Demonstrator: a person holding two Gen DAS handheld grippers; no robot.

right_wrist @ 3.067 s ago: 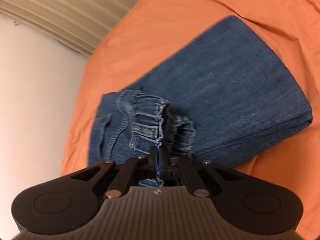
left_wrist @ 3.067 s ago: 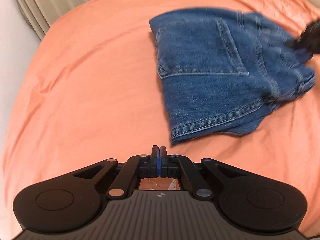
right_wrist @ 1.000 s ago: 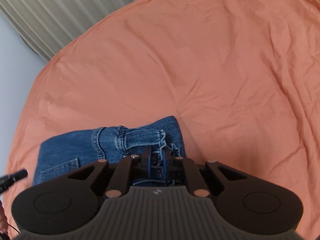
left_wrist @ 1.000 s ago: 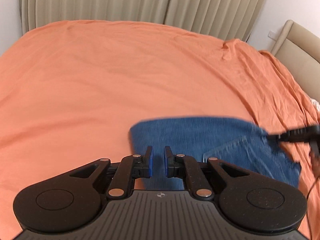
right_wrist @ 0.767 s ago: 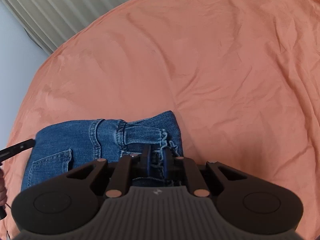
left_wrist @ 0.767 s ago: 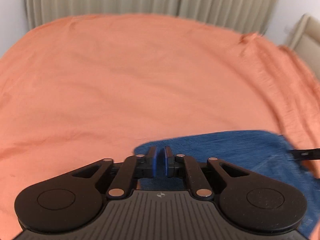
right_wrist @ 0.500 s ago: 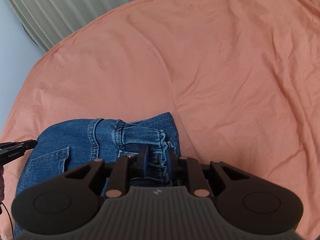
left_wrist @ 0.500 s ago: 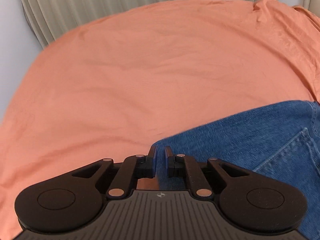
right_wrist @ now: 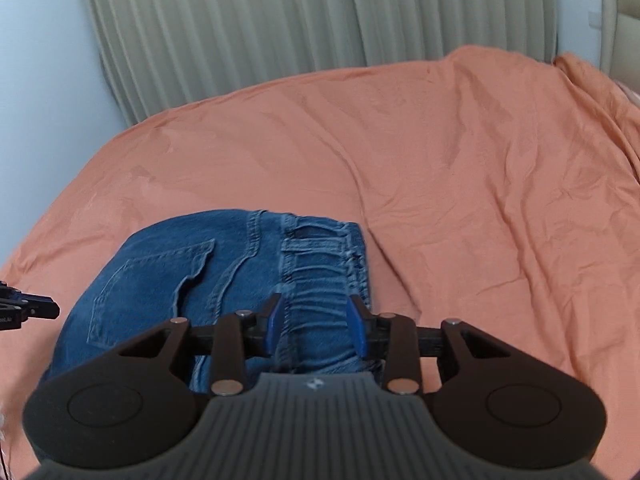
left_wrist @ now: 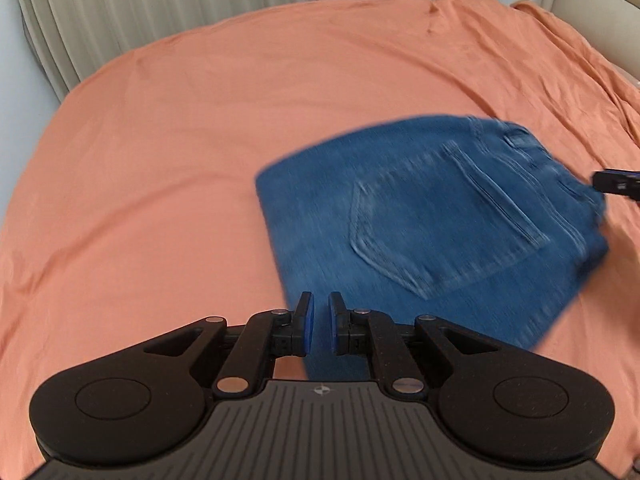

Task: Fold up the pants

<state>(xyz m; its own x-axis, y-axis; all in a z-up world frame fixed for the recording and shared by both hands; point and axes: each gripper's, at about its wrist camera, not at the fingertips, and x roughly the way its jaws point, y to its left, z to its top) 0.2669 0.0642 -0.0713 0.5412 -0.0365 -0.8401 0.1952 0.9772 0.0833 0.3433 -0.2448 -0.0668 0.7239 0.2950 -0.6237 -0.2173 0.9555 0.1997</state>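
Observation:
The folded blue jeans (left_wrist: 432, 216) lie flat on the orange bed sheet (left_wrist: 160, 160), back pocket up, blurred in the left wrist view. My left gripper (left_wrist: 320, 320) hovers just off the fold's near left corner, jaws almost together and empty. In the right wrist view the jeans (right_wrist: 208, 280) show their gathered waistband just under my right gripper (right_wrist: 316, 324). Its jaws are opening and its blue pads stand clear of the denim on both sides. The right gripper's tip (left_wrist: 618, 184) shows at the jeans' right edge, the left gripper's tip (right_wrist: 28, 308) at their left.
The orange sheet (right_wrist: 480, 200) stretches wide and wrinkled around the jeans. Beige pleated curtains (right_wrist: 280, 20) hang behind the bed. A padded headboard (left_wrist: 600, 8) stands at the far right, a pale wall (right_wrist: 40, 80) at the left.
My right jaws have spread and let go of the waistband, and the gripper has drawn back and up. My left gripper has pulled away from the jeans' corner, so more of the fold shows.

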